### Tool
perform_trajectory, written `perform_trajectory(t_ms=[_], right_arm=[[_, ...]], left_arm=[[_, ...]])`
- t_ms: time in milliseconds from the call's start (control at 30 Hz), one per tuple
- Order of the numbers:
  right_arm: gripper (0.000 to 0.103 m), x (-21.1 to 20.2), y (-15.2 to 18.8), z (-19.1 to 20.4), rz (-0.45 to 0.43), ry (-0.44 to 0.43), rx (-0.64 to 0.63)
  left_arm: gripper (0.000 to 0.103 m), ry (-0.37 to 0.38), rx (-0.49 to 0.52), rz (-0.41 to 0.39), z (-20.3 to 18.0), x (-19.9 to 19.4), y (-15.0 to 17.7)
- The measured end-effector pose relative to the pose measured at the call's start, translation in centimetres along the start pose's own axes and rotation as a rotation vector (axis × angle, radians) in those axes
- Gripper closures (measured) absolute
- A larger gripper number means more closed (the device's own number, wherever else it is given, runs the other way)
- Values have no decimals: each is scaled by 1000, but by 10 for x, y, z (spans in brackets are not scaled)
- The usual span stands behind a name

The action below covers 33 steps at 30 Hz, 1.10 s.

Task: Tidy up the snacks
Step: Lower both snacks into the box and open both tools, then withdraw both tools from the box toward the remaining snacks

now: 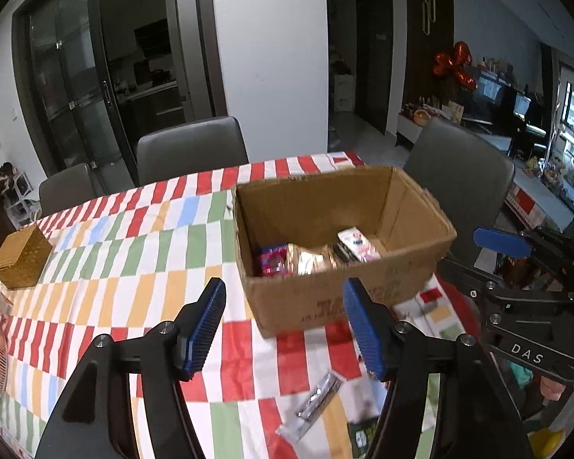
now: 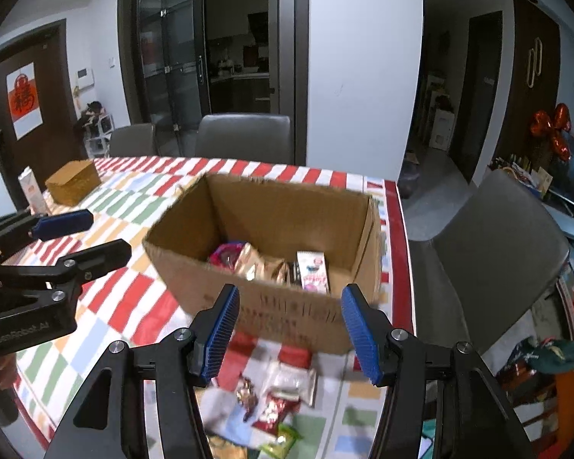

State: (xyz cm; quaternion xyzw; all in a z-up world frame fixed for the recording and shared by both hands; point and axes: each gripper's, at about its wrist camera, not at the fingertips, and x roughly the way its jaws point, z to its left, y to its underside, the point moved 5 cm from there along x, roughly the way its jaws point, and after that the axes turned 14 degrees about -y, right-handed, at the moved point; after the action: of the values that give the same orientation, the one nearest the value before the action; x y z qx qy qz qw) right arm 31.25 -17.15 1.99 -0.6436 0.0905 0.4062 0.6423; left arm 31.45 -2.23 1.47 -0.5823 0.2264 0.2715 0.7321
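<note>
Right wrist view shows my right gripper [image 2: 287, 329] spread wide with nothing between the blue pads, poised above a loose heap of snack packets [image 2: 277, 397] on the checked tablecloth [image 2: 107, 306], just in front of the cardboard box [image 2: 287, 310]. My left gripper [image 1: 285, 325] is equally wide and empty, hanging above the cloth at the box's near left corner, with a silver wrapper [image 1: 315, 401] lying below it.

I judge I am between picks: several snacks are already boxed, more wait on the table. The next move calls for lowering one tool onto a single packet, closing across its narrow width, then lifting clear of the box's front wall before letting go inside.

The box stands open-topped and upright near the table's right edge. Inside lie a pink-and-blue packet [image 1: 273, 262], a couple of gold foil bags [image 1: 310, 262] and a small white carton [image 1: 357, 246], side by side along the bottom. The loose packets look thin, crinkly and overlapping, so I expect to catch two at once if careless.
</note>
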Motion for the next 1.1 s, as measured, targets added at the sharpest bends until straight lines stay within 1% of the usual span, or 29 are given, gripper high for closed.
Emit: perform_trajectory(t_ms=[333,600,833,1100], right_arm=[[46,3,43,6,51,-22,43],[46,18,80,5,107,-42,101],[46,30,106,4,152,-51,143],[46,44,129,0,205,-52,174]], left_arm=[[40,37,31,70,-12,5,46],[40,55,42,129,-20,15,77],[40,78,42,191,-28,28,107],[40,84,71,251,-36,46,130]])
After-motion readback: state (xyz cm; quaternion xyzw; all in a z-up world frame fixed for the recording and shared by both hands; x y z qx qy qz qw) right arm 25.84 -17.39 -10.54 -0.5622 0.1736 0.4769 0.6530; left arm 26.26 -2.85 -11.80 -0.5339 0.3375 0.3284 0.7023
